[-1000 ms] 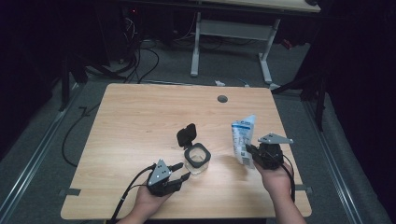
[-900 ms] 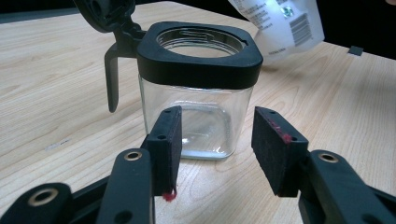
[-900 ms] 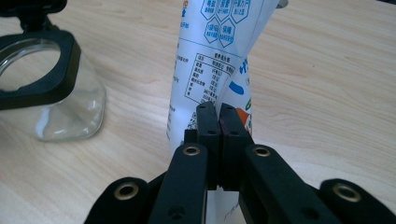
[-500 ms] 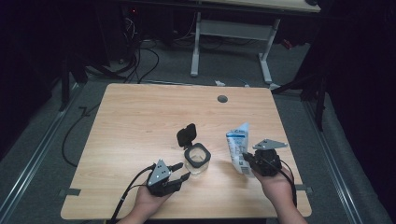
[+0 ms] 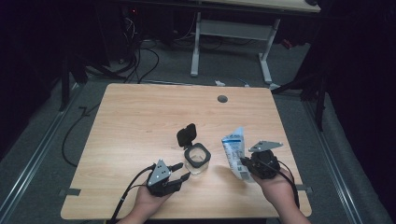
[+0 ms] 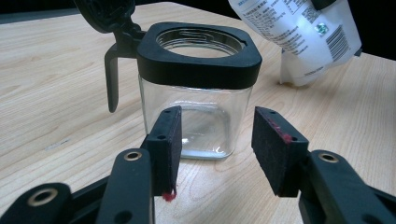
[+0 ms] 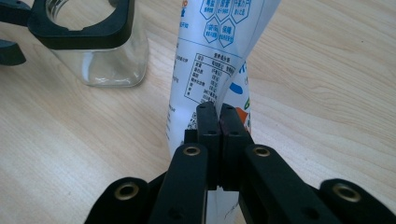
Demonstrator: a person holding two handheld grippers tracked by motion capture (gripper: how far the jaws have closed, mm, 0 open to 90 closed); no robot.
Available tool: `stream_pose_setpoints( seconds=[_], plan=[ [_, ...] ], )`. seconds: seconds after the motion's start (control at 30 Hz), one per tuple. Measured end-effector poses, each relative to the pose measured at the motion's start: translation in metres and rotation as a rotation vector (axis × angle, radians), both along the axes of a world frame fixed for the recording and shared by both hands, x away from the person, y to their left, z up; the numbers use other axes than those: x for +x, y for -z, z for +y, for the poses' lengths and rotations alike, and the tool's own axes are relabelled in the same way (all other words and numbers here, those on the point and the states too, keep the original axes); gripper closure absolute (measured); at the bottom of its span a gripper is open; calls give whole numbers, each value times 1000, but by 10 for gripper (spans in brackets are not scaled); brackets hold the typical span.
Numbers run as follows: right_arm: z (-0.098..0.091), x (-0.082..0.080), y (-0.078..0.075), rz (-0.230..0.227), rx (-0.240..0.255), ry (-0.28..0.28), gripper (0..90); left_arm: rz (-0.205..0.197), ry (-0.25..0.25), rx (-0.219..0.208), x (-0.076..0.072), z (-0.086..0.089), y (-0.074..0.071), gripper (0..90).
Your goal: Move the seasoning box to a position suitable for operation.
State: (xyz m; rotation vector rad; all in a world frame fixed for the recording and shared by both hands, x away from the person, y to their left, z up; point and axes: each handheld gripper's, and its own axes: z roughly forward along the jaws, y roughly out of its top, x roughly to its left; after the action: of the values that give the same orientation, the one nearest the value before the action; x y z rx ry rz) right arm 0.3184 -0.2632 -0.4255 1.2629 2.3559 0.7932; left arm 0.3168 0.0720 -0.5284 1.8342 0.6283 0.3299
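A clear square glass jar (image 5: 197,161) with a black rim stands on the wooden table (image 5: 140,116), its hinged black lid (image 5: 187,134) flipped open behind it. My left gripper (image 5: 183,171) rests on the table just left of the jar. Its jaws are open and point at the jar (image 6: 201,93), with nothing between the pads (image 6: 168,140). My right gripper (image 5: 243,164) is shut on a white pouch with blue print (image 5: 232,149), held tilted to the right of the jar. In the right gripper view the jaws pinch the pouch (image 7: 210,56) at one end.
A round cable hole (image 5: 222,99) sits near the table's far edge. A cable trails from the left gripper off the near edge. Beyond the table are a dark floor, cables and another desk's white legs (image 5: 196,46).
My right gripper has carried the pouch left, closer to the jar, and a little toward the near edge. The left gripper and the jar have stayed put.
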Motion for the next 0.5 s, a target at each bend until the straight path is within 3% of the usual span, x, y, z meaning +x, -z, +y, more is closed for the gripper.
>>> stream_pose_setpoints(
  seconds=[0.5],
  plan=[
    [10, 3, -11, 125, -90, -42, 899, -1, 0, -1, 0, 0, 0, 532]
  ],
)
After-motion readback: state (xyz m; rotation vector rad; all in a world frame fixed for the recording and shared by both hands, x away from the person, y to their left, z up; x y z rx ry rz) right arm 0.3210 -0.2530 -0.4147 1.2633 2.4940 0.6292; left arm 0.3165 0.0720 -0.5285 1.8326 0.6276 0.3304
